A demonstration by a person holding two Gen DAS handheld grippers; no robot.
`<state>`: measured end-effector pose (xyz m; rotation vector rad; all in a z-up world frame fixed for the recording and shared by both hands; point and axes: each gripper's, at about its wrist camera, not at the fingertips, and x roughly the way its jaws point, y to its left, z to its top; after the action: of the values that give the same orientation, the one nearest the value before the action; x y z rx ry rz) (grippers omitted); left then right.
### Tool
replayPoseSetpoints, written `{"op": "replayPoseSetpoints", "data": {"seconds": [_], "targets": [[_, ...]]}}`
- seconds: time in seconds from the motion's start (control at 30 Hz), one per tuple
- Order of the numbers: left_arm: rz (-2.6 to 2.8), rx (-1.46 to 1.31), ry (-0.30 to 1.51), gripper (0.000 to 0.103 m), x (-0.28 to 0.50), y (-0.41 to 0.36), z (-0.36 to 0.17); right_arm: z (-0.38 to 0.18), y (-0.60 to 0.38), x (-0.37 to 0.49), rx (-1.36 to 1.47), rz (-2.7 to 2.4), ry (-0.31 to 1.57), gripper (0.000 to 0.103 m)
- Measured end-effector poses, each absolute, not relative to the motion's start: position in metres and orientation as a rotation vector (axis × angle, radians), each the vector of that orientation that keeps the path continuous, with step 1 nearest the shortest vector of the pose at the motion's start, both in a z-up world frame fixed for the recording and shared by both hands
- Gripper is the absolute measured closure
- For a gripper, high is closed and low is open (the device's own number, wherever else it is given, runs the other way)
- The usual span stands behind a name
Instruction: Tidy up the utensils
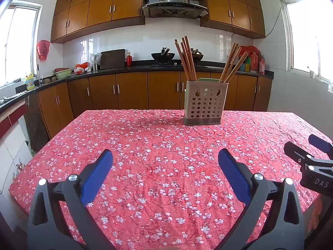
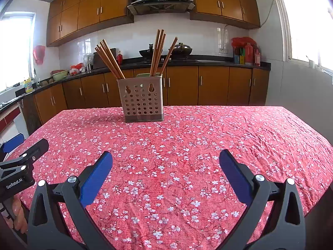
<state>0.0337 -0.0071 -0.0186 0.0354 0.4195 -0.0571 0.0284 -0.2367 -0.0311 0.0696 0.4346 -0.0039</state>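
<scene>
Brown wooden chopsticks all stand inside the beige holed plastic holder. My left gripper and right gripper sit near it, wide open, holding nothing. Sorted, or waiting? I can't tell.

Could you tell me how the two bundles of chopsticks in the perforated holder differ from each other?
The left bundle leans left out of the holder, packed tight. The right bundle stands nearer upright, tips fanned apart, one stick splaying right. The right bundle's tips also reach higher than the left bundle's in the right wrist view. Both are brown wooden sticks standing tips-up in the same holder on the floral tablecloth.
</scene>
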Motion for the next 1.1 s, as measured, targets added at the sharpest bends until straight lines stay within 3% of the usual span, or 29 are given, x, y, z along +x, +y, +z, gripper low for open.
{"op": "replayPoseSetpoints", "data": {"seconds": [1.1], "targets": [[-0.062, 0.026, 0.431, 0.004, 0.0347, -0.0116, -0.0185, -0.0302, -0.2396, 0.0259, 0.078, 0.002, 0.440, 0.002]]}}
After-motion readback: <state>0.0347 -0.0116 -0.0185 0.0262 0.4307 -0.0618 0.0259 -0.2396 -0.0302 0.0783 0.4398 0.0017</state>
